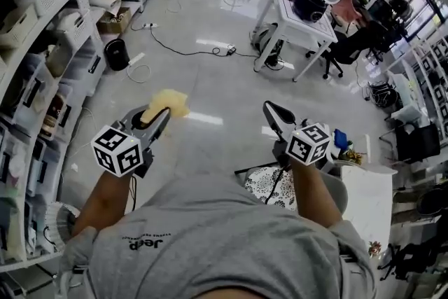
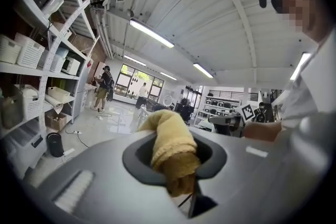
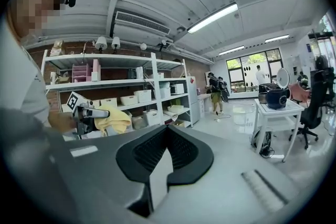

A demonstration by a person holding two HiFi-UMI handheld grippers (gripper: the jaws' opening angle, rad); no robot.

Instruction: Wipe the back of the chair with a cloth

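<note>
The cloth (image 1: 170,103) is clamped in the left gripper (image 1: 161,115), a little left of the middle of the head view. Only one end of it is pinched. The rest sticks out past the jaws in a loose lump.

A few things could go wrong from here. The cloth could be pulled out of the jaws when it is rubbed hard on the chair, because so little of it is held. If that happens, it could be dropped on the floor and made dirty. The hard tips of the jaws could also be scraped on the chair if the soft lump is not kept in front. The wrong spot could be wiped too, because no chair back is seen close to the cloth.

A patterned seat (image 1: 264,187) is seen low in the middle of the head view, right below the person. It cannot be told if this is the chair to be wiped. A black chair (image 1: 344,47) is seen well apart, in the upper right, near a white table (image 1: 302,23).

The right gripper (image 1: 271,110) is held up just right of the middle of the head view. Its jaws are pressed together and nothing is held between them.

The cloth is yellow, thick and soft, like a small towel. It looks dry and is folded over on itself. A ribbed edge is seen where it bends at the jaws.
</note>
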